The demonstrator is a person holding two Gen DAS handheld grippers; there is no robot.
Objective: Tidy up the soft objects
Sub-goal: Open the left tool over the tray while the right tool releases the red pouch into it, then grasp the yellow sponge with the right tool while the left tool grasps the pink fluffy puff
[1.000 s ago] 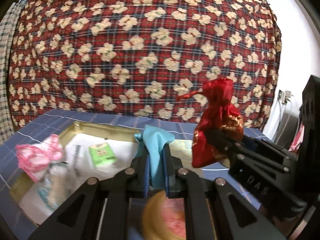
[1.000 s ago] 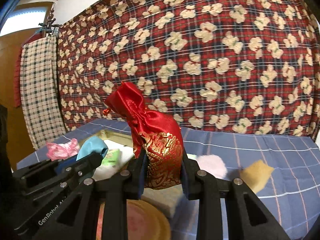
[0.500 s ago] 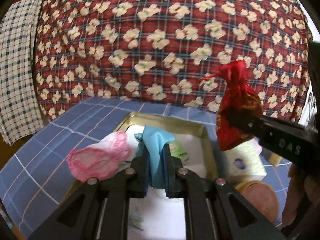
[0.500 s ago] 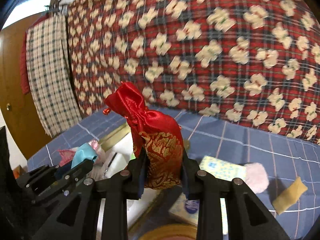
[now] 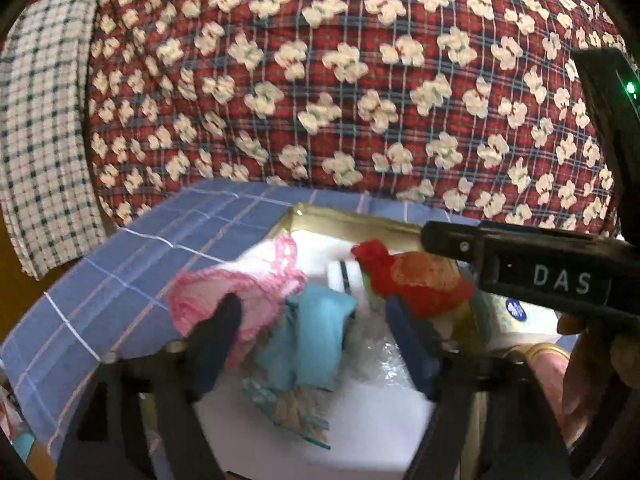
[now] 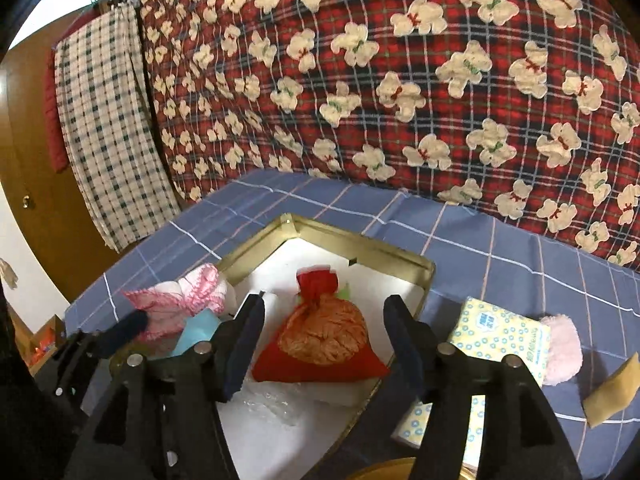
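Observation:
A gold-rimmed tray [image 6: 360,240] with a white lining lies on the blue checked cloth. The red and gold pouch [image 6: 324,340] lies in it, between the fingers of my right gripper [image 6: 324,344], whose jaws are opening and stand clear of the pouch. My left gripper [image 5: 312,344] is opening too, and the light blue cloth [image 5: 312,340] sits loose between its fingers over the tray. A pink and white crocheted cloth [image 5: 240,292] rests on the tray's left edge. In the left wrist view the pouch [image 5: 416,284] lies under one of the right gripper's fingers [image 5: 520,268].
To the right of the tray lie a tissue pack [image 6: 500,336], a pink fluffy pad [image 6: 560,356] and a yellow sponge [image 6: 612,396]. A round gold-rimmed tin [image 5: 552,364] sits near the front. A red bear-print blanket [image 6: 400,80] hangs behind.
Both grippers swung left over the tray and their jaws have parted. The red pouch dropped from the right gripper into the tray; the blue cloth is no longer pinched by the left.

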